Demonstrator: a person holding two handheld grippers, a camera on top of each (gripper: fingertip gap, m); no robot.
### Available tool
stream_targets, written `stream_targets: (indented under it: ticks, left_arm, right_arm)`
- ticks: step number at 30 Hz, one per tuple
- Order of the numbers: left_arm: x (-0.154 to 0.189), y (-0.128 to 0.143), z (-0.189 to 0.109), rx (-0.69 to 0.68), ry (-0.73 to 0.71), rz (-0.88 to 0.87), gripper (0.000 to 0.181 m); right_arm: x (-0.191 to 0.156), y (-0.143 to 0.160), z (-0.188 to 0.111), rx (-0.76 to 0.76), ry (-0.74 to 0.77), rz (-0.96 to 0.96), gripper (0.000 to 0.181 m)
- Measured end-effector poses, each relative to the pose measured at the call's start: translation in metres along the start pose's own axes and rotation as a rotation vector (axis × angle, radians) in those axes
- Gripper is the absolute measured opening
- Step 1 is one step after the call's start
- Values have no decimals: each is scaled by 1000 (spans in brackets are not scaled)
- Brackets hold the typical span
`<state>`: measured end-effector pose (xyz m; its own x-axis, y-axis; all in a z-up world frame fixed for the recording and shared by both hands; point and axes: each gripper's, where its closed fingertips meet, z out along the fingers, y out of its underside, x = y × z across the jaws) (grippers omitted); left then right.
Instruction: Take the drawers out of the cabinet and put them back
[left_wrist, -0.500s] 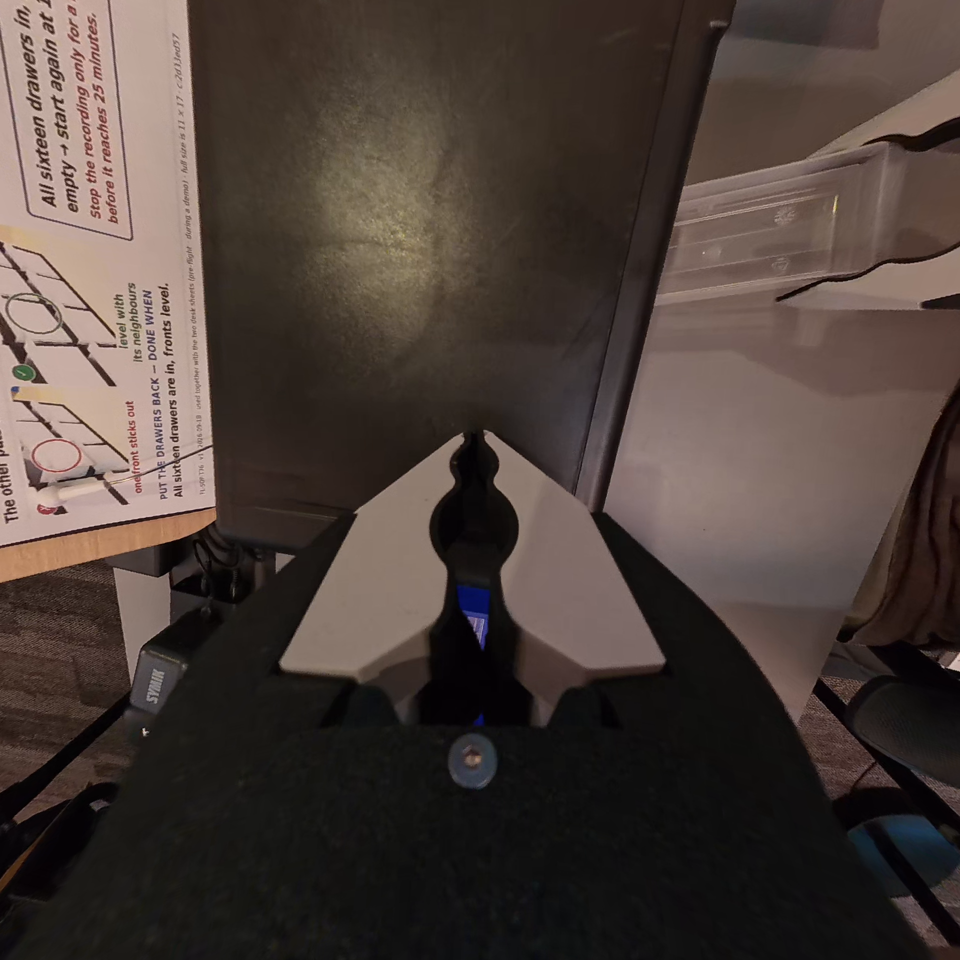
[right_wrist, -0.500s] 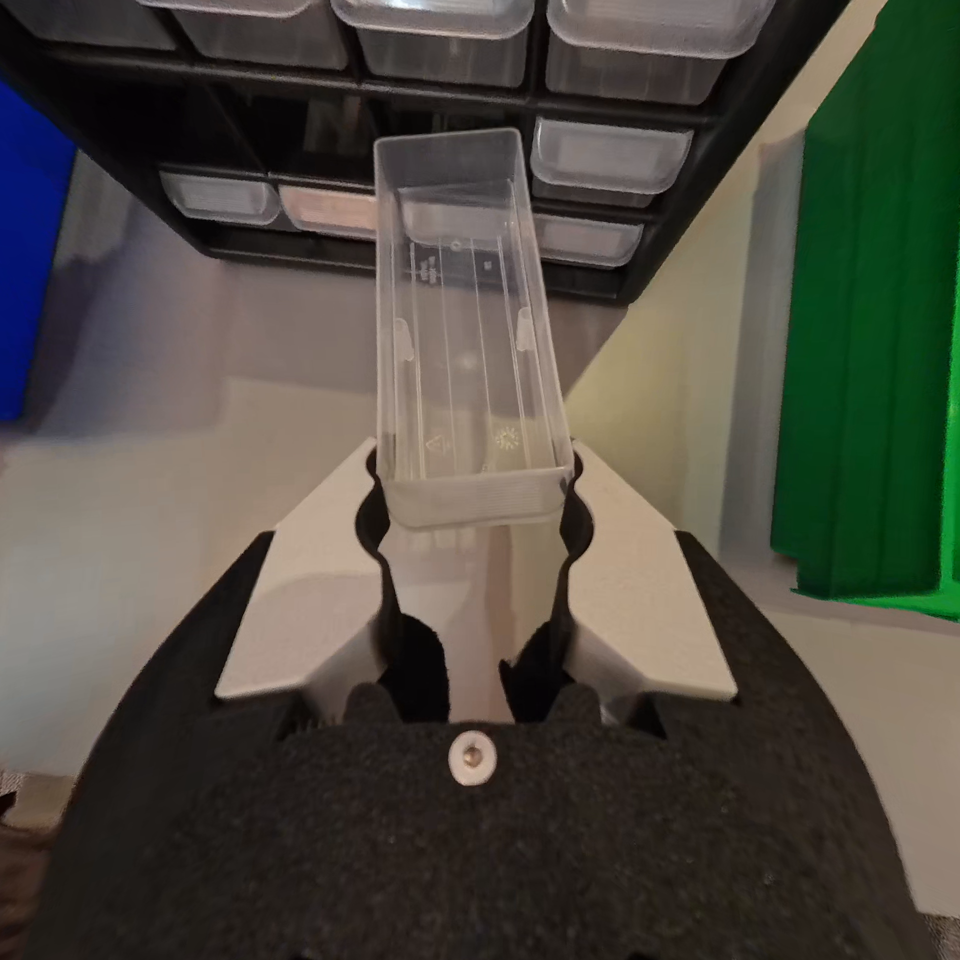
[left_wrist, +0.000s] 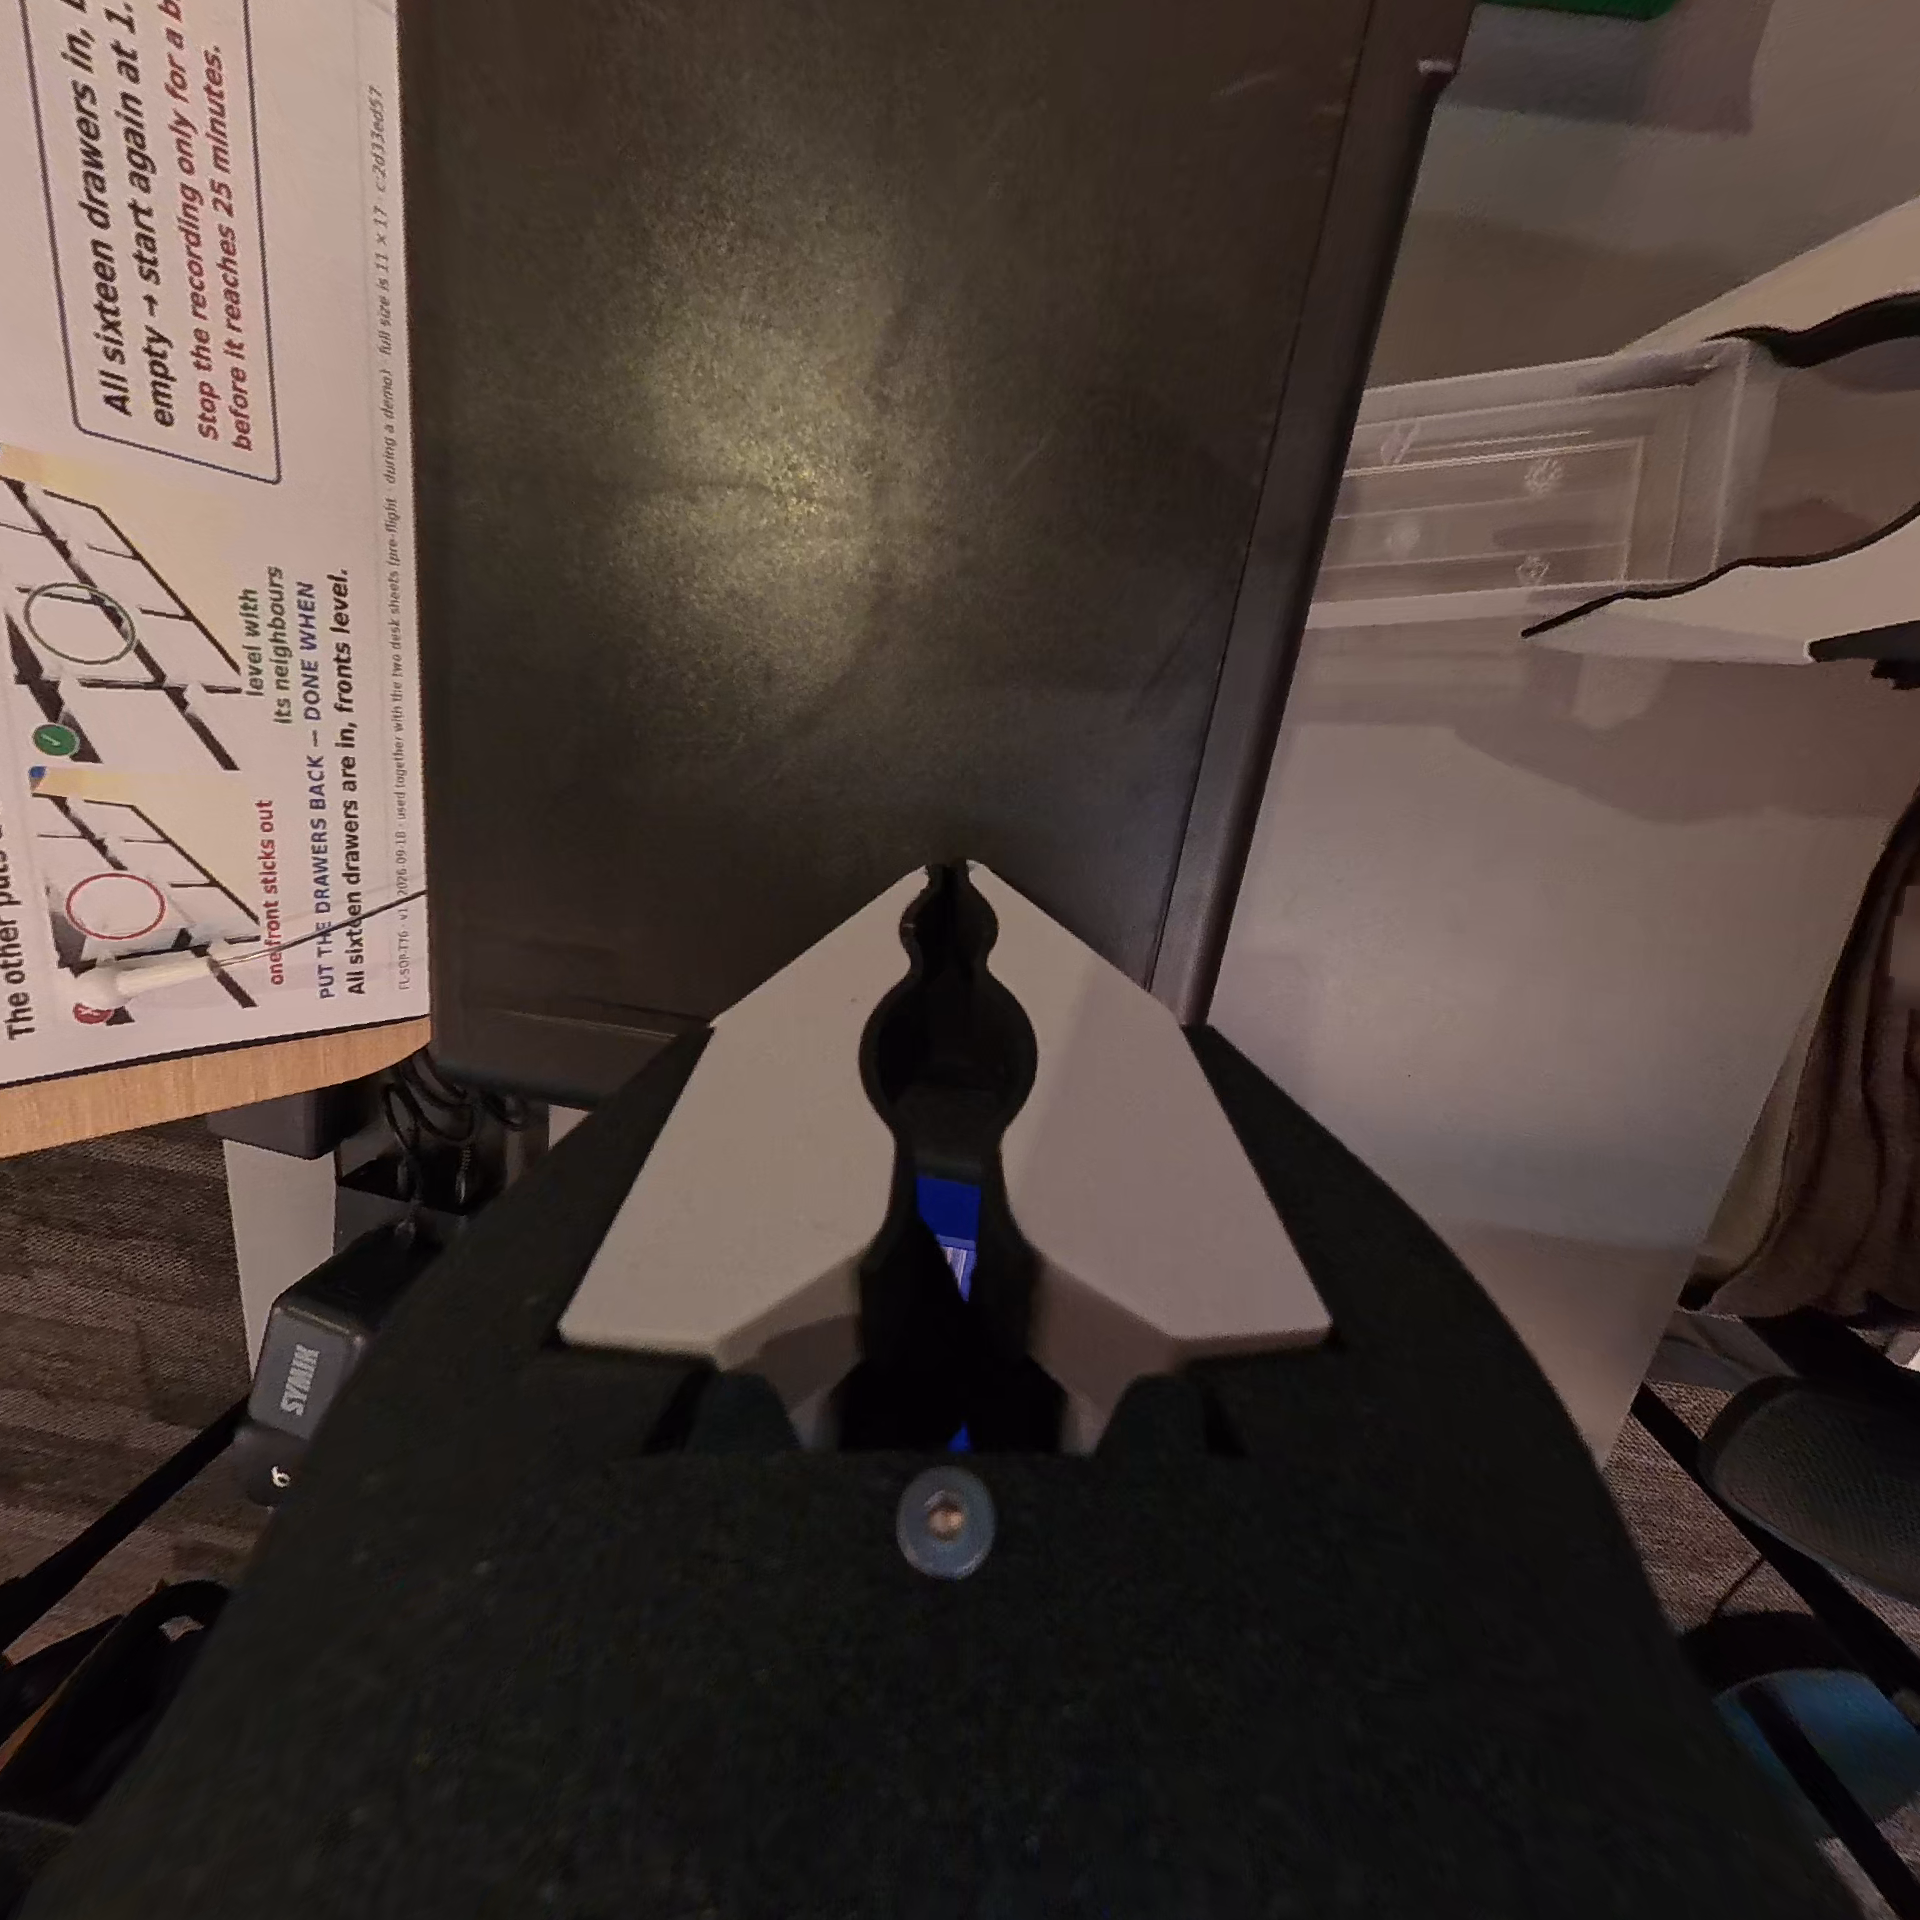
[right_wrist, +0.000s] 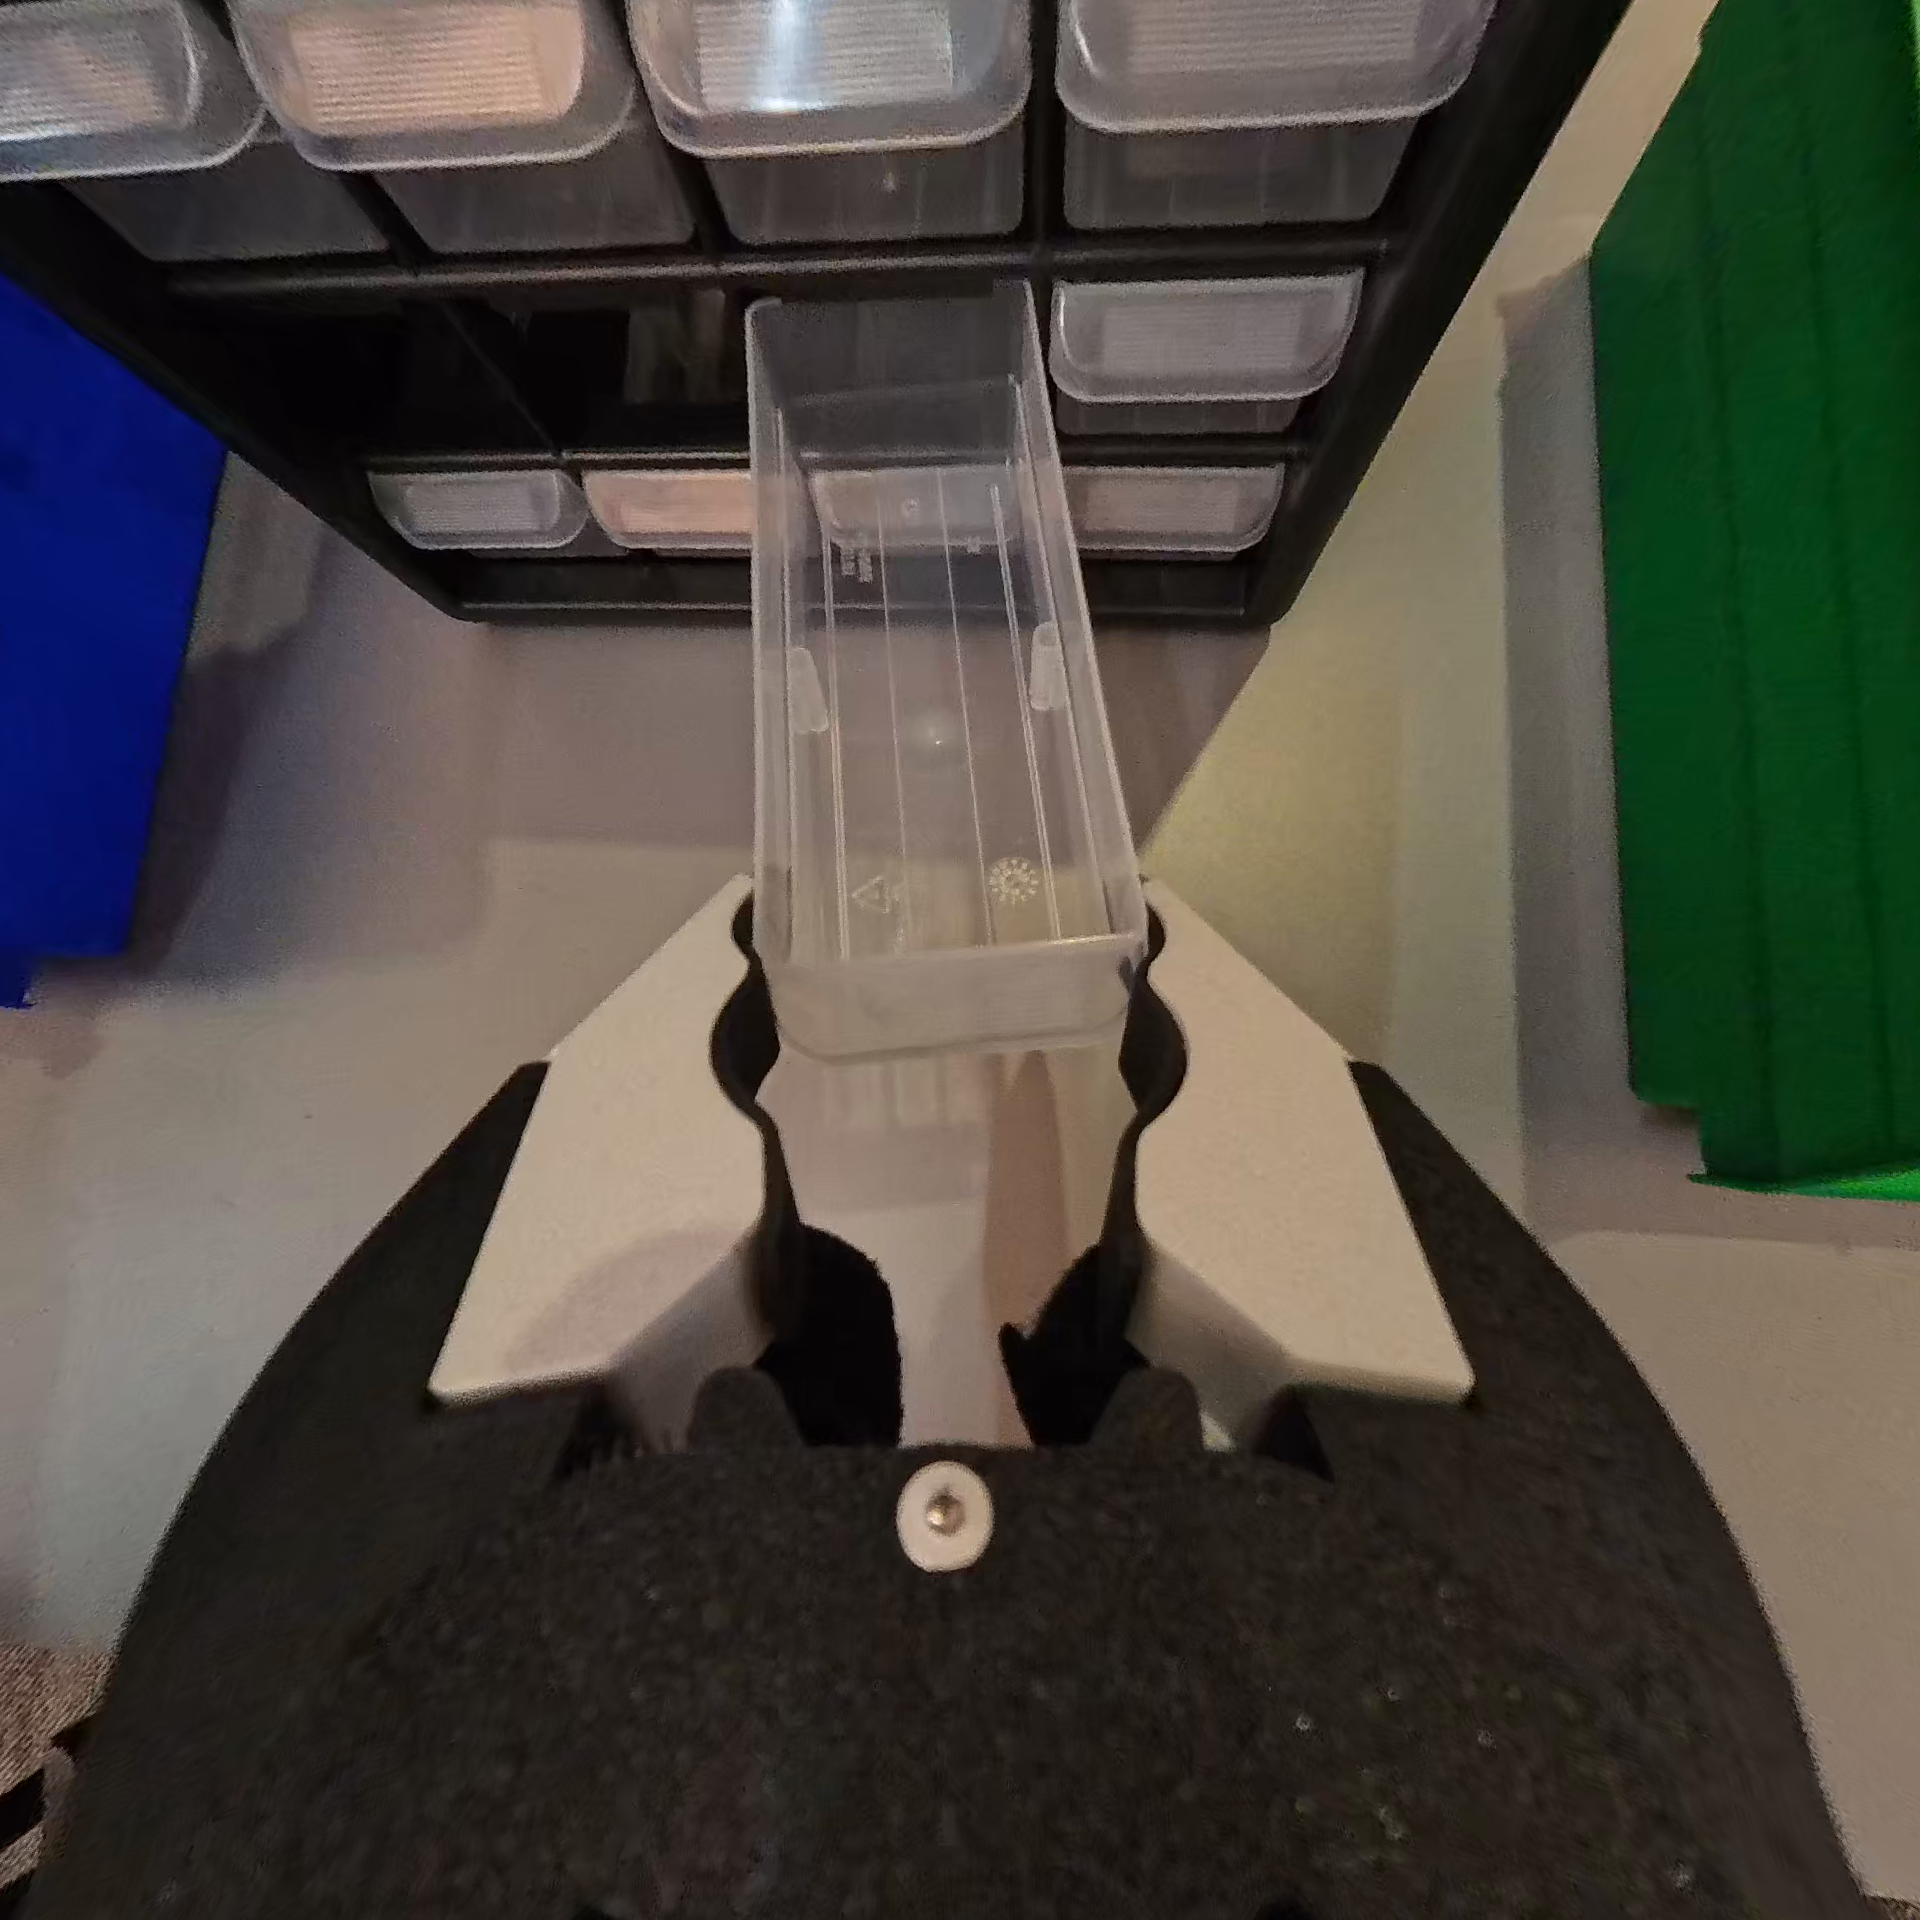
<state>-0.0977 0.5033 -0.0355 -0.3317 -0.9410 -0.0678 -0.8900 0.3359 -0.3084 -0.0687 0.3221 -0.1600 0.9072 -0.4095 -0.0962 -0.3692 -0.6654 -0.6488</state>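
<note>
Right gripper pinching drawer at its near end.
Drawer's far end hidden in cabinet slot; long axis points into cabinet. Left gripper pressed together, against cabinet side.

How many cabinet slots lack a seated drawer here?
3, all second visible row: two dark left slots, plus the one at the held drawer's far end. Higher rows are hidden.

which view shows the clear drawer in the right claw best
The right wrist view: the clear drawer fills the centre, open top up, its near end between the right claw. The left wrist view catches only its side, at the right edge beside the dark cabinet.
</note>
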Motion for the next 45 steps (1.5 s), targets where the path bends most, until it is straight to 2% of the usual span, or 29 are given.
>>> stream_targets:
  ticks: [5,16,19,26,30,33,35,38,40,42,45]
  left_arm:
    - [0,0,0,5,5,-2,0]
    - [0,0,0,5,6,-7,0]
    - [0,0,0,3,4,-9,0]
    - [0,0,0,3,11,-18,0]
    - [0,0,1,-6,12,-16,0]
    - [0,0,1,-11,5,-13,0]
    - [0,0,1,-15,0,-6,0]
    - [0,0,1,-20,-3,-8,0]
    - [0,0,1,-16,0,-16,0]
    - [0,0,1,-8,3,-24,0]
    - [0,0,1,-3,6,-26,0]
  right_arm:
    - [-2,-4,2,34,8,16,66]
    - [-5,-16,28,181,48,3,66]
    - [-21,-18,38,185,-33,38,66]
    - [-21,-51,60,302,-60,11,67]
    - [-21,-64,60,434,-70,-80,77]
    - [-19,-55,48,494,-37,-156,88]
    - [-20,-42,38,520,-27,-156,79]
    - [-24,-34,26,590,-14,-148,44]
    - [-17,-36,29,604,68,-200,18]
    - [-11,-40,39,600,125,-215,15]
    - [-10,-52,49,623,120,-184,16]
